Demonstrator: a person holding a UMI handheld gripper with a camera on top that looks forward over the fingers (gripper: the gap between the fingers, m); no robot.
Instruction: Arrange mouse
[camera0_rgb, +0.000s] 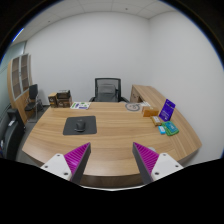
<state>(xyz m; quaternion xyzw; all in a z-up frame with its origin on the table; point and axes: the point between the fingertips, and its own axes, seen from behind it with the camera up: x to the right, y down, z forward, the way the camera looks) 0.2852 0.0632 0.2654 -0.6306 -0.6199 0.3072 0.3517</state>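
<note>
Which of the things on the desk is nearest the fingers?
The dark mouse pad with the mouse on it, just beyond the open fingers; the purple box and papers lie farther off.

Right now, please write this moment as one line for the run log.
gripper: open, empty | mouse: on mouse pad, beyond fingers | desk: below gripper | step: mouse not yet reached

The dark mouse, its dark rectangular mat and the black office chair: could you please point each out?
Dark mouse (81, 124), gripper view, its top.
Dark rectangular mat (72, 129), gripper view, bare left part.
Black office chair (107, 89), gripper view, its backrest.
</note>
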